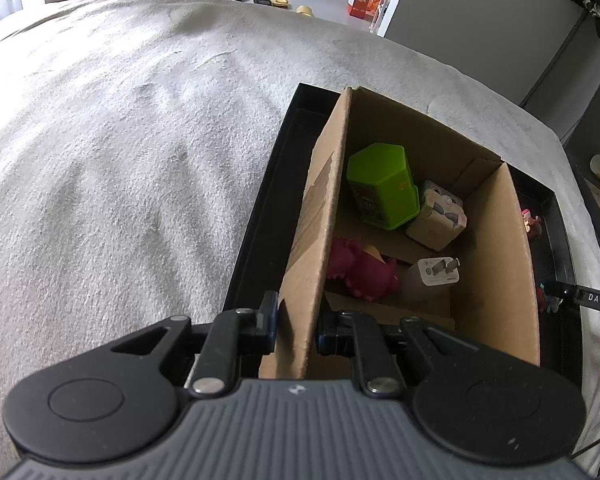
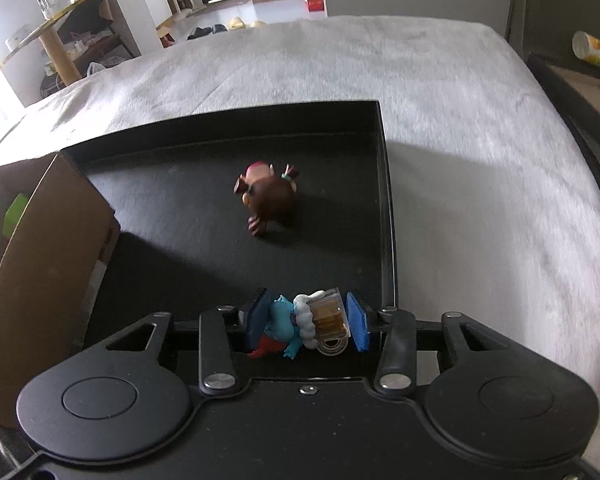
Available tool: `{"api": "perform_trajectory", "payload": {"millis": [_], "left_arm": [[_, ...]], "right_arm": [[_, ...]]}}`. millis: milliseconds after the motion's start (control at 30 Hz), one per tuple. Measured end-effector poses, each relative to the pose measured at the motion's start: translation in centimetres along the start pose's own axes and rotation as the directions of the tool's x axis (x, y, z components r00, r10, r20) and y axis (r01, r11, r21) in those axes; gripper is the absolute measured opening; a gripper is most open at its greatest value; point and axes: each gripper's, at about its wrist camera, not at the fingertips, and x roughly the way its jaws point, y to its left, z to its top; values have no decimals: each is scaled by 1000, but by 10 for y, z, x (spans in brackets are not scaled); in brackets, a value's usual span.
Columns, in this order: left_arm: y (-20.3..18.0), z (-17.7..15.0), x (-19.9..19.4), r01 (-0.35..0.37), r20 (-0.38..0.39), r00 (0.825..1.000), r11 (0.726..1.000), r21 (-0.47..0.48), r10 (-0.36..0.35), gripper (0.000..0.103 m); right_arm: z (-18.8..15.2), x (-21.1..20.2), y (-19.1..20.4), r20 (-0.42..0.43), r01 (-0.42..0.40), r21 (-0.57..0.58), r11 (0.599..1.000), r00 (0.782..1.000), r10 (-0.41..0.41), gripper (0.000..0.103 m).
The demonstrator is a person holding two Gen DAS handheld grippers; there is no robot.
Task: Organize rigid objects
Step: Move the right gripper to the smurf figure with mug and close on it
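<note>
A cardboard box [image 1: 496, 248] stands in a black tray [image 1: 256, 216] on a grey-white blanket. My left gripper [image 1: 296, 326] is shut on the box's left wall [image 1: 320, 216]. Inside the box lie a green hexagonal container [image 1: 382, 184], a small white toy box [image 1: 438, 216], a magenta dinosaur [image 1: 360, 270] and a white charger plug [image 1: 436, 272]. My right gripper [image 2: 308, 322] is shut on a small blue figurine with a clear amber block [image 2: 300, 322], just above the tray's near edge. A brown pigtailed figurine [image 2: 268, 196] stands on the tray floor [image 2: 180, 216] ahead of it.
The box's corner [image 2: 40, 248] stands at the left of the right wrist view. The tray's right rim [image 2: 388, 216] is close to my right gripper. The blanket [image 1: 120, 160] spreads wide to the left. A can [image 2: 596, 50] lies on a ledge far right.
</note>
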Motion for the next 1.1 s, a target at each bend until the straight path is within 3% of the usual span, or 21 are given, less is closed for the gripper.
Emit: {"api": "perform_trajectory", "payload": {"millis": [133,200,300,600,633,700,900,1100], "left_arm": [[-1,-1,-1,3,-3,1000,1000,4,-3,17],[-1,-1,-1,3,-3,1000,1000,6,-3,17],[-1,-1,-1,5,-2,1000,1000,5,-5,17],[0,-1,-2,8,-1,1000,1000,-1,-8,17],[0,0,-2,6,0,1000,1000,-3,-6,17],[0,1,-1,5,1,1000,1000,-5,-5,17],[1,1,-1,9,-6,1000,1000,-13,-9,17],[2,1,-1,13,-3,1000,1000,-12,-13,17]], "right_arm": [[-2,-4,1,-24,-24,28,999,999,24,47],[-1,-6,4,-19,-19,24,1000,1000,20,69],[-1,-6,10,-10,-2,-9,1000,1000,2,79],[-11,13,31,-32,57,-169,984,997,-64,78],[-12,14,33,-30,58,-186,981,997,-65,76],[-14,16,37,-37,58,-210,976,997,-67,59],[-15,2,54,-51,39,-244,969,997,-53,58],[-11,-24,61,-46,9,-207,978,999,-19,58]]}}
